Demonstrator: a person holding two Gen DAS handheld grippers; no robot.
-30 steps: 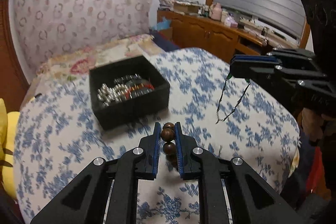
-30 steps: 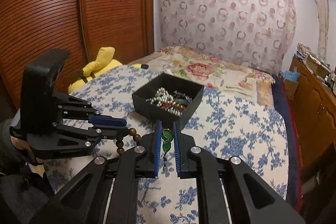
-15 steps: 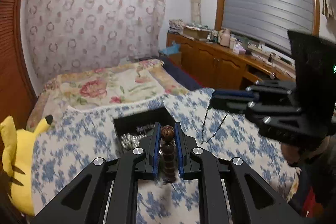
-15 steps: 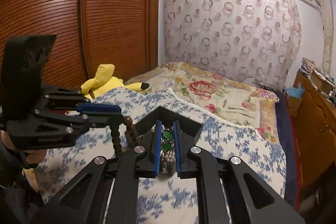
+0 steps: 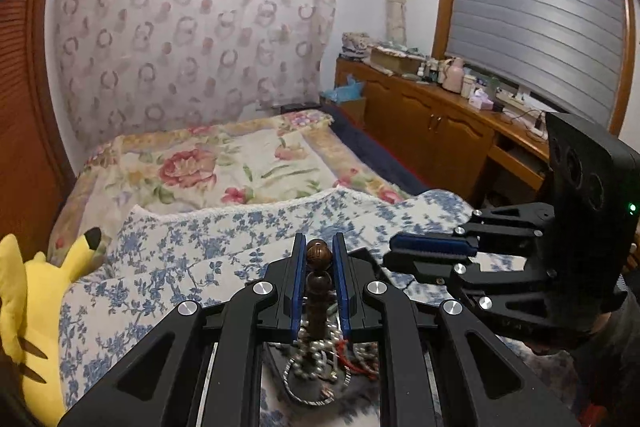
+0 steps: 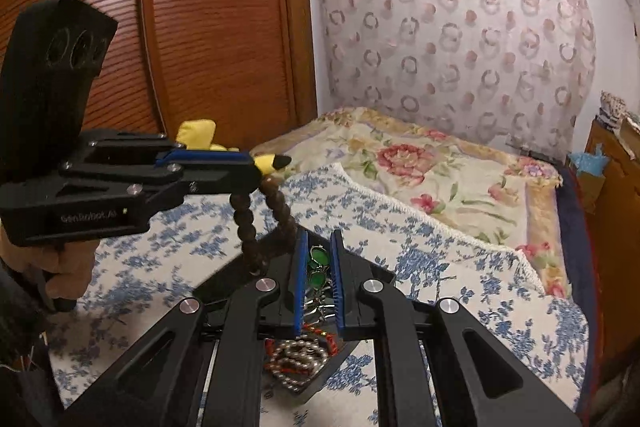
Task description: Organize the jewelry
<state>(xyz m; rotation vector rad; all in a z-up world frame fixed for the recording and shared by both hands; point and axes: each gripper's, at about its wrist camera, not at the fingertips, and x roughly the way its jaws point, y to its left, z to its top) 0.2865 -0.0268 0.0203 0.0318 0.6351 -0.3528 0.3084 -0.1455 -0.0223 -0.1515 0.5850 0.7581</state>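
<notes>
Left claw (image 5: 318, 259) pinching bead bracelet (image 6: 256, 223); right claw (image 6: 318, 259) — green necklace (image 6: 318, 267)

We see matt black plastic on the left gripper (image 5: 318, 259), with blue ribbed pads and bright metal screws; the right gripper (image 6: 319, 259) looks the same. The beads (image 6: 244, 223) look like dull brown wood, the gems (image 6: 318, 269) glossy green. The tray (image 6: 360, 267) is matt black. The bed (image 5: 224, 239) wears printed cloth; the wardrobe (image 6: 220, 27) is ribbed, polished wood.
</notes>
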